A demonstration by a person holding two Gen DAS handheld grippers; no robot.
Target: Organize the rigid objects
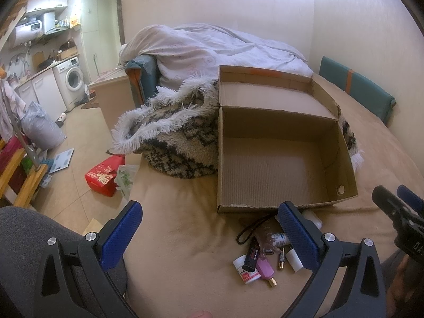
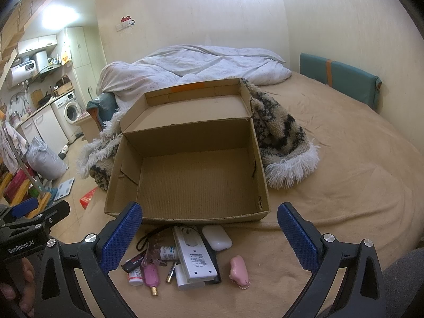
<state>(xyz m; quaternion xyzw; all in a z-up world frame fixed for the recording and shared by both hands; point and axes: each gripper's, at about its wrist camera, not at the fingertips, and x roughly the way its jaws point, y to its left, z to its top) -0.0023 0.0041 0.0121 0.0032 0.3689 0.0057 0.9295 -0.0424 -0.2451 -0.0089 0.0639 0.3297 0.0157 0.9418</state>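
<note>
An open cardboard box [image 2: 190, 180] [image 1: 278, 169] sits on the tan bed sheet with nothing inside. In front of it lies a small pile: a white remote [image 2: 193, 251], a white oval case [image 2: 217, 237], a pink piggy charm [image 2: 238, 267], a pink bottle [image 2: 151, 275] [image 1: 265, 267], a battery [image 2: 171, 269] [image 1: 281, 258], a white pill bottle [image 2: 135, 275] [image 1: 246, 270] and a black tube [image 2: 133, 261] [image 1: 251, 255]. My right gripper [image 2: 209, 235] hangs open above the pile. My left gripper [image 1: 209, 235] is open too, left of the pile; its right finger hides part of it.
A shaggy black-and-white blanket [image 1: 175, 137] [image 2: 281, 137] lies behind the box, with a rumpled white duvet [image 2: 190, 66] further back. A teal cushion [image 2: 341, 79] leans on the right wall. The bed edge drops to a cluttered floor with a red box [image 1: 103, 177].
</note>
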